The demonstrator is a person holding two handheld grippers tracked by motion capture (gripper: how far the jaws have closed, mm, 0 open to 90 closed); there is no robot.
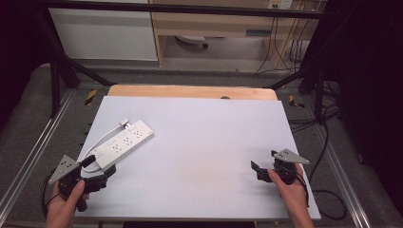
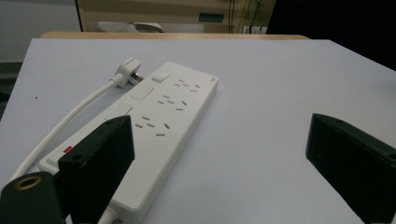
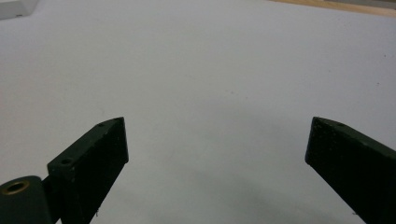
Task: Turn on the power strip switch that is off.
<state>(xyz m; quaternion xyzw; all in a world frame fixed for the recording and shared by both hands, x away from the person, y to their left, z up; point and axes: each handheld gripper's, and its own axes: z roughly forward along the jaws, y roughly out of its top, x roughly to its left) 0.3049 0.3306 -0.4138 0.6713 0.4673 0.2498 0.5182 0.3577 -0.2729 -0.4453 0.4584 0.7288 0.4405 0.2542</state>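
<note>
A white power strip point(image 1: 124, 142) lies at an angle on the left of the white board point(image 1: 199, 142), with its white cable point(image 1: 97, 141) curling back to a plug point(image 1: 125, 123) beside its far end. My left gripper point(image 1: 105, 176) is open at the strip's near end. In the left gripper view the strip point(image 2: 159, 121) runs past the left jaw, the plug point(image 2: 126, 72) lies beyond, and nothing sits in the left gripper point(image 2: 219, 128). My right gripper point(image 1: 256, 172) is open over bare board at the right, and the right gripper point(image 3: 217, 126) holds nothing.
The board rests on a wooden table point(image 1: 190, 91) inside a black metal frame point(image 1: 190, 8). Dark cables point(image 1: 328, 142) trail on the floor to the right. A wooden cabinet point(image 1: 214, 23) stands beyond the table. A corner of the strip point(image 3: 14, 7) shows in the right gripper view.
</note>
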